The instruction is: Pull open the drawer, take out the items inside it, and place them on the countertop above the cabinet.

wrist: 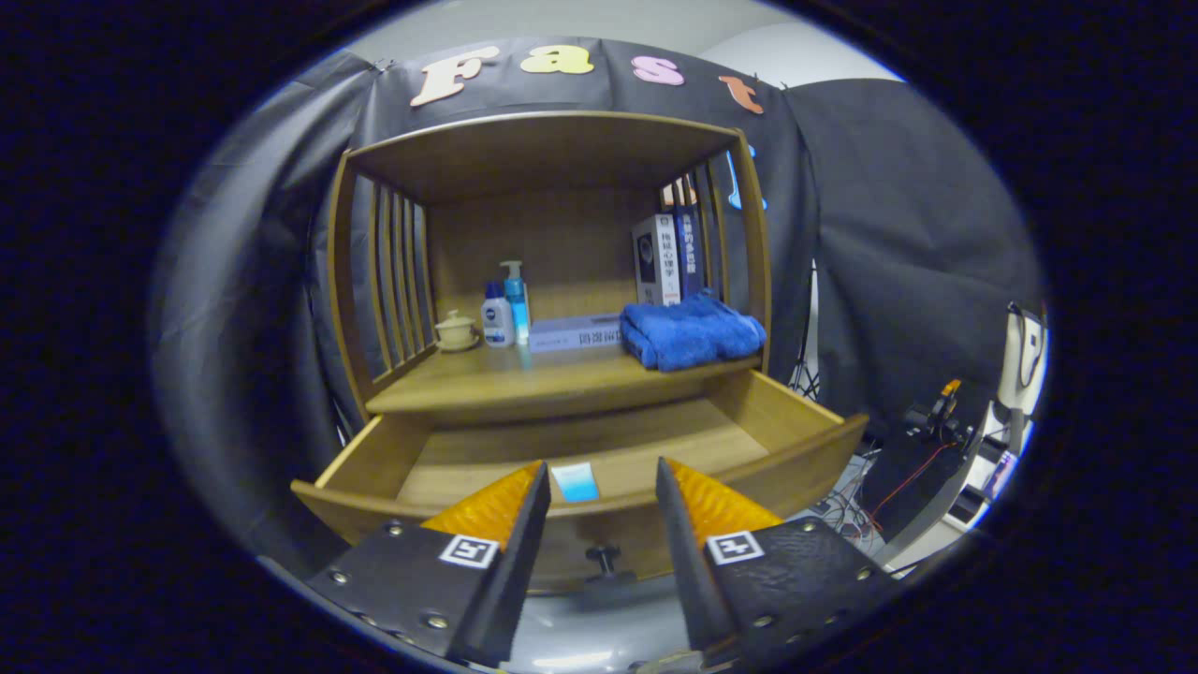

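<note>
Open drawer (pixel 711 440): small light-blue card (pixel 575 482) lies inside near its front wall, just ahead of the gripper (pixel 599 487), jaws spread, empty.

With the gripper (pixel 599 487) spread wide above the front wall of the pulled-out drawer (pixel 805 459), the way down to the small blue packet (pixel 575 482) between its fingers lies free, while the countertop (pixel 468 384) above is crowded at the back by bottles (pixel 505 309), a flat box (pixel 574 332) and a folded blue towel (pixel 691 332), leaving its front strip bare.
</note>
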A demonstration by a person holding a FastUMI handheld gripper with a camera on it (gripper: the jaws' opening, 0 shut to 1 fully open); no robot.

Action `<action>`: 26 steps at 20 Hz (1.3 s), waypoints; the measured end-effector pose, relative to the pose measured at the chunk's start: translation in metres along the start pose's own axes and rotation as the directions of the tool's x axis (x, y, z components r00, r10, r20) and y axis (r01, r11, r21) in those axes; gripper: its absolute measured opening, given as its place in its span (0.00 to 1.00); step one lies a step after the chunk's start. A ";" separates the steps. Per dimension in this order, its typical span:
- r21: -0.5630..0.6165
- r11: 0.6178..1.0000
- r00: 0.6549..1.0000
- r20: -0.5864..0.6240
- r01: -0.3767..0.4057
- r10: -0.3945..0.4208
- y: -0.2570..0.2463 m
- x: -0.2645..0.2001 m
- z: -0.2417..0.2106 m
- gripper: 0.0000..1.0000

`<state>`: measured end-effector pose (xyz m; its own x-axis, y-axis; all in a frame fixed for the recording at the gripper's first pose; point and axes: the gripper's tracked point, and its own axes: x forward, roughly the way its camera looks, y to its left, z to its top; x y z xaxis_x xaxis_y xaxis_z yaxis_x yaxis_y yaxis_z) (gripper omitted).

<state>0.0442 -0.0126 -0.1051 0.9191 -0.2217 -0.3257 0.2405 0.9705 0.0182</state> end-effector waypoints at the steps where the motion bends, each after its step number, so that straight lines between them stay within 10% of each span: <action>1: 0.005 1.000 0.999 -0.036 0.016 -0.016 0.001 0.007 0.000 0.75; 4: 0.022 0.999 0.993 -0.112 0.047 -0.044 0.006 0.035 0.009 0.95; 10: -0.023 0.986 0.913 -0.375 0.164 -0.161 -0.006 0.084 -0.018 0.95; 18: -0.059 0.998 0.785 -0.617 0.026 -0.057 0.037 0.134 -0.100 0.88; 26: -0.076 0.995 0.600 -0.793 0.065 -0.100 0.030 0.128 -0.139 0.83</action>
<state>0.1253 0.0010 -0.2780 0.2804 -0.1544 -0.9474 0.2757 0.9584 -0.0746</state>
